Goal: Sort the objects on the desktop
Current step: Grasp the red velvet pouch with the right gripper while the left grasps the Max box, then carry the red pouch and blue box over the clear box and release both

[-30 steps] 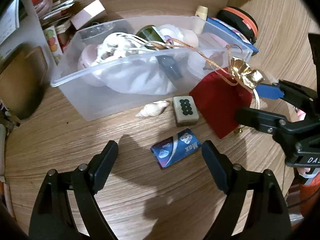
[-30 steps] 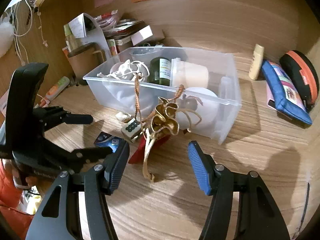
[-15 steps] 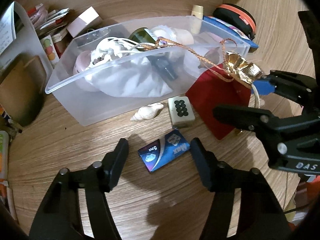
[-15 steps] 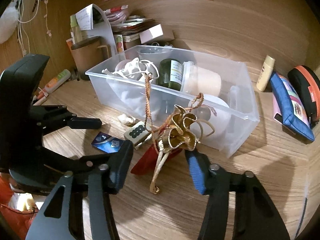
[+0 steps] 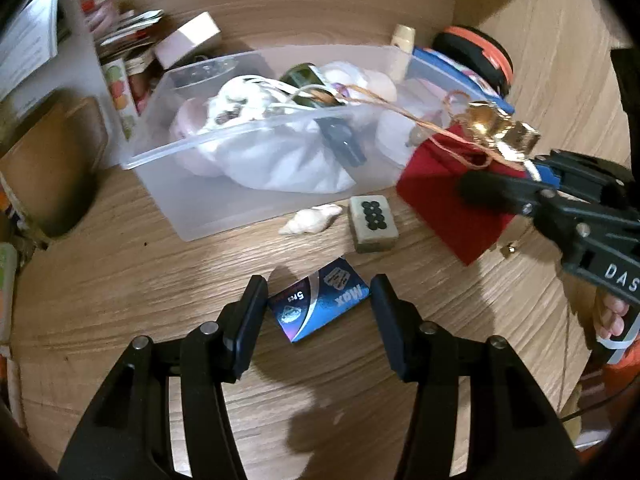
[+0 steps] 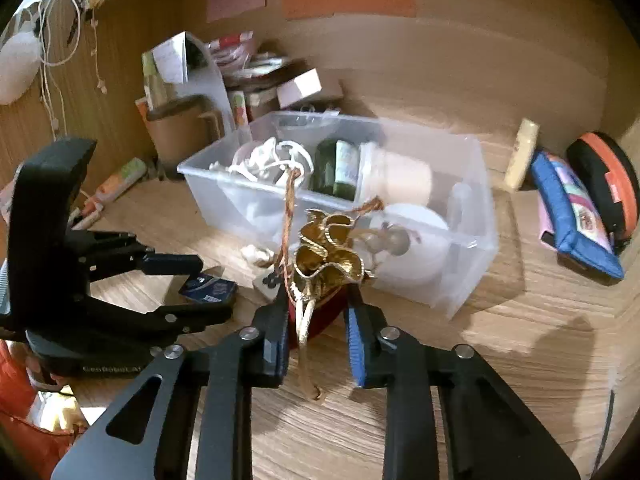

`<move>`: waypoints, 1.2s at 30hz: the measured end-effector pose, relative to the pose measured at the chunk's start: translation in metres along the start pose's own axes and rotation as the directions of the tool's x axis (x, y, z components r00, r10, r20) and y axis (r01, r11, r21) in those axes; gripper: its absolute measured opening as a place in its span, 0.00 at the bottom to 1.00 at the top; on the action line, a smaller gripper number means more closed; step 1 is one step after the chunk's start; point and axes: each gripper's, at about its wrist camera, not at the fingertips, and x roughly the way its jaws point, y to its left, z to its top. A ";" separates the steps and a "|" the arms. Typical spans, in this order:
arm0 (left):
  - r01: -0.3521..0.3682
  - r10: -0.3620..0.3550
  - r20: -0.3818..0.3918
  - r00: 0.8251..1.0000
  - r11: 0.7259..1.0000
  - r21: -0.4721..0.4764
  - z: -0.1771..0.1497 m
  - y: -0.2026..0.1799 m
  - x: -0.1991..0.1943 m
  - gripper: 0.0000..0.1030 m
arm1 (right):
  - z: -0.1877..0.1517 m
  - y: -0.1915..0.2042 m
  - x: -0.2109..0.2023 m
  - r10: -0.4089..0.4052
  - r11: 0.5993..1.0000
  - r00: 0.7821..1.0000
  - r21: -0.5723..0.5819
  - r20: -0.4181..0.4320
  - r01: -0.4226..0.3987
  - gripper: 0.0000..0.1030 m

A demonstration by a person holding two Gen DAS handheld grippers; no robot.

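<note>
- The left gripper is pointing down at the wooden desk, its jaws closing with the blue packet lying flat between them; a sliver of gap is showing on each side, so the pads are not pressing on it yet.
- The right gripper is sitting closed on the gold ribbon flower, pinching it at its base; from this blurred view I cannot be sure whether the pads are catching the flower itself or only the pale cord hanging under it.
- The flower is hanging just above the red pouch, which is lying on the desk beside the front right corner of the clear plastic bin.
- A braided orange cord is running from the flower up over the bin's rim and into the bin.
- The bin is holding a white cloth bundle, a dark green bottle and a pale jar lying on its side.
- A small white seashell and a mahjong tile with dark dots are lying just in front of the bin, near each other and beyond the blue packet.
- A blue pencil case and a black-and-orange zip case are leaning near the desk's right back corner.
- A person's fingers are gripping the right gripper's handle.
</note>
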 end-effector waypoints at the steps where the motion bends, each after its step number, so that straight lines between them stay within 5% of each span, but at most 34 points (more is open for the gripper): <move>1: 0.002 -0.002 0.004 1.000 1.000 -0.008 0.000 0.003 -0.002 0.51 | 0.001 0.000 -0.003 -0.006 1.000 1.000 0.004 0.010 0.006 0.18; 22: 0.012 0.003 0.157 0.988 0.996 -0.089 0.023 0.043 -0.058 0.51 | 0.043 0.001 -0.022 -0.057 0.998 0.991 -0.008 0.125 0.058 0.16; 36: 0.046 -0.027 0.211 0.977 0.995 -0.088 0.061 0.052 -0.067 0.51 | 0.076 -0.010 0.005 -0.064 0.998 0.992 -0.019 0.110 0.067 0.16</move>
